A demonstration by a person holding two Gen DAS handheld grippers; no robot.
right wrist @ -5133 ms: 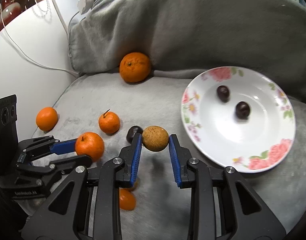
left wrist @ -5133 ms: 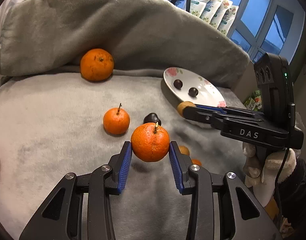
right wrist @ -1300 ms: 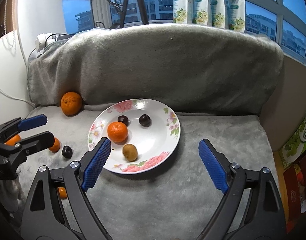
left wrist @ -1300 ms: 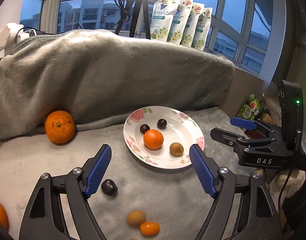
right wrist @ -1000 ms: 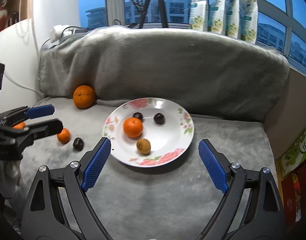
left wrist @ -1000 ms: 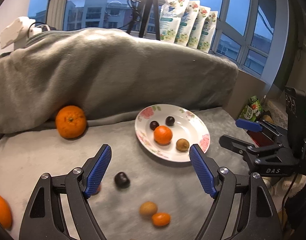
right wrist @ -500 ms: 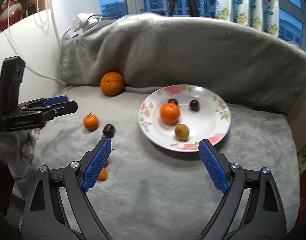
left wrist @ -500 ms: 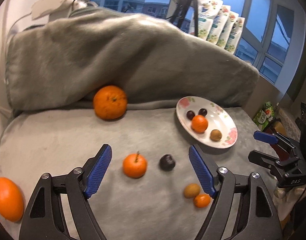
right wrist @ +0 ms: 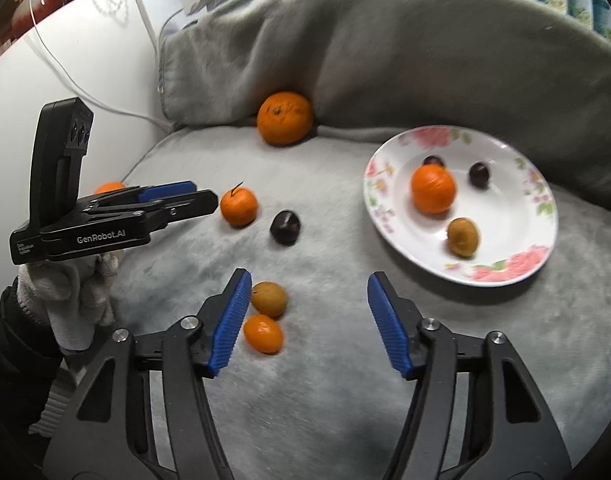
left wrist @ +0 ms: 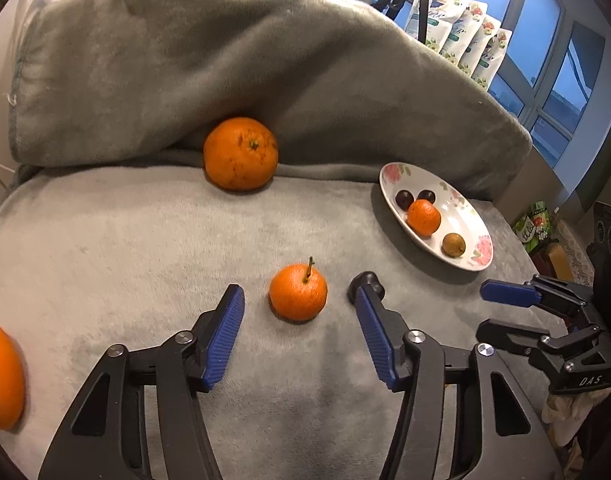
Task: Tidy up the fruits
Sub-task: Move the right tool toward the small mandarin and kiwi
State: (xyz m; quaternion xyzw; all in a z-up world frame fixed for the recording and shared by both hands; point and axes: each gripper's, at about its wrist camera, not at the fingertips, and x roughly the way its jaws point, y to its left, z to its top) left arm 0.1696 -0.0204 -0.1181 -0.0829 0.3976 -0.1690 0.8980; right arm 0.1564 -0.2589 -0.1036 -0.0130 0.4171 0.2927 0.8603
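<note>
My left gripper point(left wrist: 299, 304) is open, its jaws on either side of a small stemmed mandarin point(left wrist: 298, 291) on the grey blanket, not touching it. A dark plum point(left wrist: 365, 280) lies just beyond its right finger. My right gripper point(right wrist: 308, 284) is open and empty above the blanket; a brown fruit point(right wrist: 269, 299) and a small orange kumquat point(right wrist: 264, 333) lie by its left finger. The flowered plate point(right wrist: 517, 264) holds a mandarin point(right wrist: 432, 189), a brown fruit point(right wrist: 463, 237) and two dark plums point(right wrist: 479, 173). The stemmed mandarin point(right wrist: 239, 206) and the dark plum point(right wrist: 285, 227) also show in the right wrist view.
A large orange point(left wrist: 240, 153) rests against the grey cushion back point(left wrist: 225, 60). Another orange point(left wrist: 1, 372) lies at the far left edge. White pouches point(left wrist: 461, 36) stand by the window. Cables run along the white wall point(right wrist: 85, 60).
Both grippers have swung left and come down toward the blanket. The left one now brackets the stemmed mandarin; the right one now hovers by the brown fruit and kumquat. Both stay open.
</note>
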